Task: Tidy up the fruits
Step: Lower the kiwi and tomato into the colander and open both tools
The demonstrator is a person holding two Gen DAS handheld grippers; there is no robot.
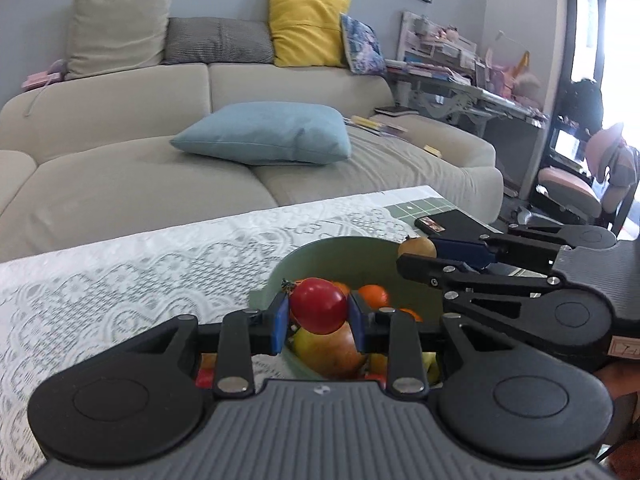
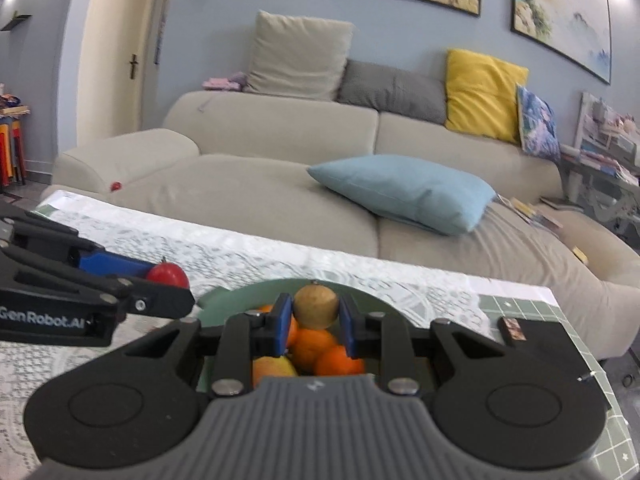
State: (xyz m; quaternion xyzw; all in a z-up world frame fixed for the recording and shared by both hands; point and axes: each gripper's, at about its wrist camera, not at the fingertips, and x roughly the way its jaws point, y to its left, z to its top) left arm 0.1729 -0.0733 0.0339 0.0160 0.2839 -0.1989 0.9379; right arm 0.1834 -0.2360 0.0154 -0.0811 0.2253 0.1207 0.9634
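Both grippers have black linkage arms, blue fingers (image 1: 281,320), silver rivets and a ribbed grey housing.

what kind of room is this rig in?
Most likely a home living room: a beige sofa with throw pillows, among them a yellow pillow, framed paintings on the wall, and a lace-covered table holding a green fruit bowl. A cluttered desk stands to the side.

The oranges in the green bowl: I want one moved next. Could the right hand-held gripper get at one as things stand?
Probably not yet. The right hand-held gripper is shut on a brown fruit right above the oranges in the green bowl; nothing else blocks them, but it must release first.
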